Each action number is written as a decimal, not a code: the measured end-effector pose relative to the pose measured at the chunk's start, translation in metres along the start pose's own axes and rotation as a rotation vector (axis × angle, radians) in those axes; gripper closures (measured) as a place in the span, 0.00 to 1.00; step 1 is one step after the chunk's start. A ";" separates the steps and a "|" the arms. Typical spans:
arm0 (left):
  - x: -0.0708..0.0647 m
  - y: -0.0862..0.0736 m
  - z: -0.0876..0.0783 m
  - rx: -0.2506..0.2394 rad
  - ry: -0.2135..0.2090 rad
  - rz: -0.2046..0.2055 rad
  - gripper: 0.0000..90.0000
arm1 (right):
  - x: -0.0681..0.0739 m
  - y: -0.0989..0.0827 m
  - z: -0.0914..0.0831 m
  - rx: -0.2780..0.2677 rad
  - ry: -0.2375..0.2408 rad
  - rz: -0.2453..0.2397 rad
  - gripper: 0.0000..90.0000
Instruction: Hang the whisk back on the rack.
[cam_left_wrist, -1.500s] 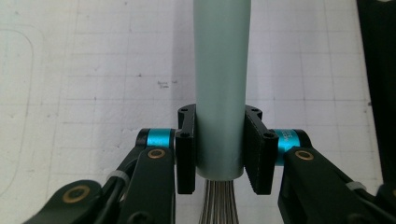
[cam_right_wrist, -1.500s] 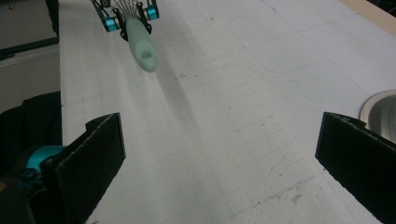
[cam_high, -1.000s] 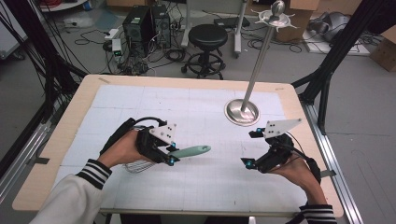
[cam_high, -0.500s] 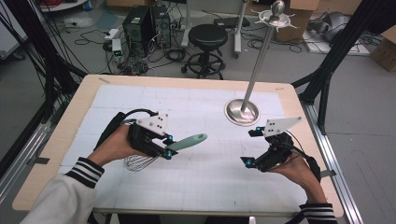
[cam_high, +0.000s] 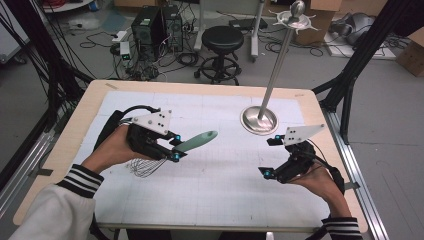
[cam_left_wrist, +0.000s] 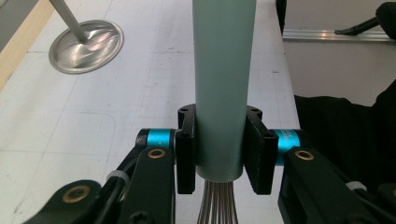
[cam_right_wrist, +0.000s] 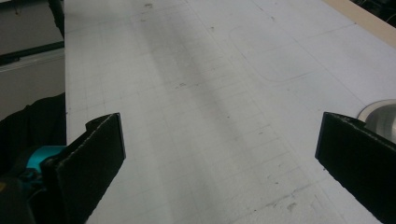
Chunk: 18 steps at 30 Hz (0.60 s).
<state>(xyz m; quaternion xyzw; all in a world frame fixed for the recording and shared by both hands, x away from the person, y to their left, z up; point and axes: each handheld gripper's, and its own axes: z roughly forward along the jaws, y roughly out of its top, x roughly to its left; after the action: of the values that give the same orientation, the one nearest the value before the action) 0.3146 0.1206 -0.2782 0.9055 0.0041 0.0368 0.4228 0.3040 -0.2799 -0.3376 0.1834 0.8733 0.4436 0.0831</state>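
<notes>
Two grippers at work: the left gripper (cam_high: 176, 148) carries a whisk (cam_high: 170, 150); the right gripper (cam_high: 270, 157) carries nothing.

High view, whisk: its pale green handle (cam_high: 197, 141) sticks out past the left gripper toward the table's middle and rises a little; its wire loops (cam_high: 145, 167) hang on the hand's side, low over the white gridded mat (cam_high: 220, 190). Whether the wires touch the mat I cannot tell from this angle.
High view, left gripper: over the left half of the mat, jaws clamped on the handle near where the wires begin.
High view, right gripper: over the right half, well apart from the whisk, jaws spread wide with bare mat between them.
High view, stand: a metal stand with a round base (cam_high: 259, 120) sits at the far right of the mat, near the right gripper; its thin pole (cam_high: 277, 65) climbs to a small topped dish.

Left gripper view, grip: both black pads (cam_left_wrist: 254, 154) press the sides of the green handle (cam_left_wrist: 223, 84), which runs straight ahead; the wires (cam_left_wrist: 217, 203) fan out below the pads.
Left gripper view, background: the stand's base (cam_left_wrist: 86, 45) lies at upper left on the mat.

Right gripper view, jaws: one pad (cam_right_wrist: 100, 144) at the left and one at the right edge, far apart, nothing held.
Right gripper view, background: gridded mat, with a sliver of the stand's base (cam_right_wrist: 380, 114) at the right.
</notes>
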 end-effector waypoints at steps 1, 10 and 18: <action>0.000 0.000 0.000 0.001 -0.004 0.000 0.77 | 0.000 0.000 0.000 0.002 -0.001 0.001 0.01; 0.002 0.000 0.001 -0.008 -0.006 -0.003 0.77 | 0.002 0.006 -0.004 -0.009 0.003 -0.007 0.01; 0.003 0.000 0.001 -0.014 -0.012 -0.004 0.77 | 0.005 0.020 -0.004 -0.042 0.039 -0.025 0.01</action>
<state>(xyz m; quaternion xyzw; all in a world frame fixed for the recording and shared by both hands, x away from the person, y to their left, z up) 0.3174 0.1203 -0.2788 0.9026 0.0033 0.0304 0.4293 0.3032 -0.2707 -0.3193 0.1619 0.8675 0.4642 0.0754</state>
